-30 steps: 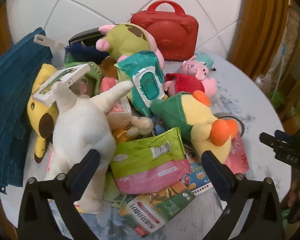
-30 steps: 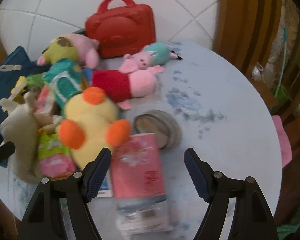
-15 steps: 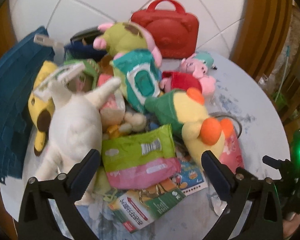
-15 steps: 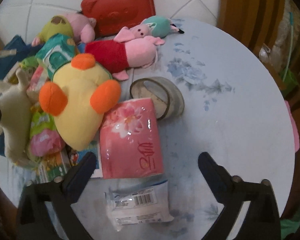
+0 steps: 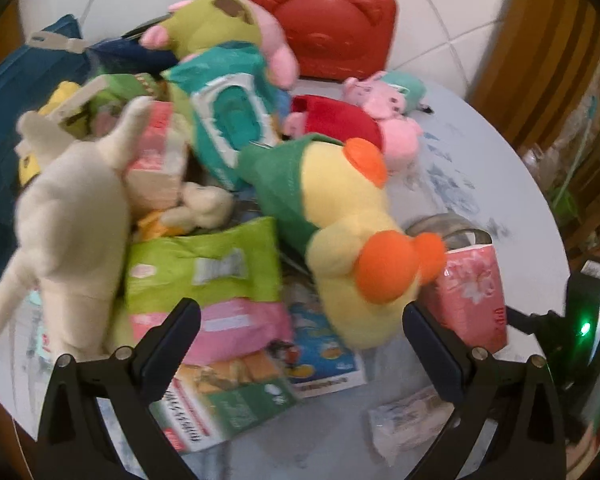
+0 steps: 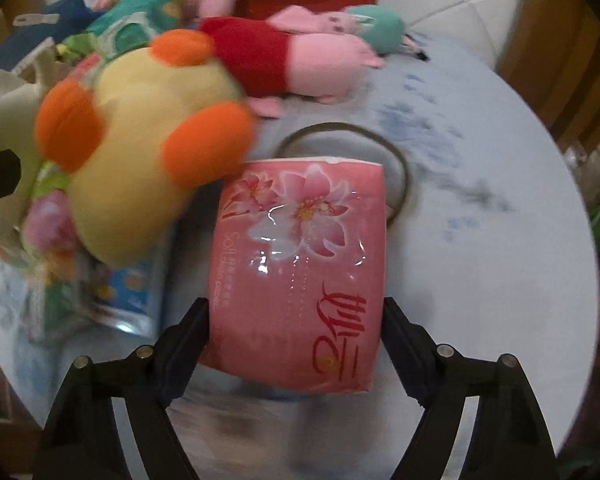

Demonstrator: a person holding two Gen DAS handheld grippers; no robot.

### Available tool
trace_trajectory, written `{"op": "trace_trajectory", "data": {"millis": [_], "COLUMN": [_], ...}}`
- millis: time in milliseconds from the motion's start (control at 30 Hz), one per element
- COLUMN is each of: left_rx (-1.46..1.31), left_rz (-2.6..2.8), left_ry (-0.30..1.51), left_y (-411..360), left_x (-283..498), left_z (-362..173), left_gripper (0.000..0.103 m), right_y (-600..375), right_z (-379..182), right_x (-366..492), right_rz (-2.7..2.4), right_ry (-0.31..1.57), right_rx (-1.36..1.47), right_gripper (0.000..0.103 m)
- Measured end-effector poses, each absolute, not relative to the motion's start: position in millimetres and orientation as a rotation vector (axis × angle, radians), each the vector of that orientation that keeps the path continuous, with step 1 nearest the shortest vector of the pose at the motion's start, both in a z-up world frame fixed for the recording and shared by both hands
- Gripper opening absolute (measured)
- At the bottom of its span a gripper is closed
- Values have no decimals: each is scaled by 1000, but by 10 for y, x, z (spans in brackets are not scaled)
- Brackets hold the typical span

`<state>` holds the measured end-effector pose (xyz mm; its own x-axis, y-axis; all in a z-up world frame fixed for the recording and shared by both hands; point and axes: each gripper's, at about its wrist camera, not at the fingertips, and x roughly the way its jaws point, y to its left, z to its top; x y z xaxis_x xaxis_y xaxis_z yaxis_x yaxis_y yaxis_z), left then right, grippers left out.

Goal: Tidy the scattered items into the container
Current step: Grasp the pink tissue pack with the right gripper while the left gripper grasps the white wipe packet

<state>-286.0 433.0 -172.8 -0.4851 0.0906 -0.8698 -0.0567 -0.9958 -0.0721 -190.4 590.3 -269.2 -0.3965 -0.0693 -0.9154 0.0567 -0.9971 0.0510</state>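
Observation:
A pink tissue pack [image 6: 300, 256] lies on the round pale-blue table [image 6: 480, 240]. My right gripper [image 6: 296, 316] straddles its near end, jaws closing, and both pads touch its sides. The pack also shows in the left wrist view [image 5: 472, 292]. My left gripper [image 5: 300, 320] hangs open above the pile, over a green-and-pink packet [image 5: 208, 280] and a blue booklet [image 5: 320, 352], with nothing between its fingers. A yellow duck plush [image 5: 348, 240] with orange feet lies beside the pack. A dark blue fabric bag [image 5: 4, 92] stands at the far left.
A red carry case [image 5: 328, 28] stands at the back. A white plush [image 5: 68, 220], teal wipes pack [image 5: 228, 120], pink pig plush [image 6: 308, 60] and green box [image 5: 228, 404] crowd the left half. A round lid [image 6: 396, 160] lies behind the tissue pack. Wooden chairs ring the right side.
My right gripper has come down over the pink tissue pack, which now sits between its fingers; the jaws went wider, then narrowed. My left gripper moved lower and nearer the pile.

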Motion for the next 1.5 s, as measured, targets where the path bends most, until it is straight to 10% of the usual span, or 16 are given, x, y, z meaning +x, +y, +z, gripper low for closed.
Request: {"op": "trace_trajectory", "data": {"millis": [1267, 1500], "left_rx": [-1805, -1746], "left_rz": [2770, 2824], "left_ry": [-223, -155], "left_y": [5469, 5437], "left_x": [-1952, -1839], "left_z": [-2986, -2854], "left_gripper": [103, 81], "right_y": [7001, 7032], "right_z": [-2823, -3010], "right_x": [-1443, -1440], "right_rz": [-2422, -2407], "right_ry": [63, 17], "right_rx": [1486, 1522], "right_gripper": [103, 99]}}
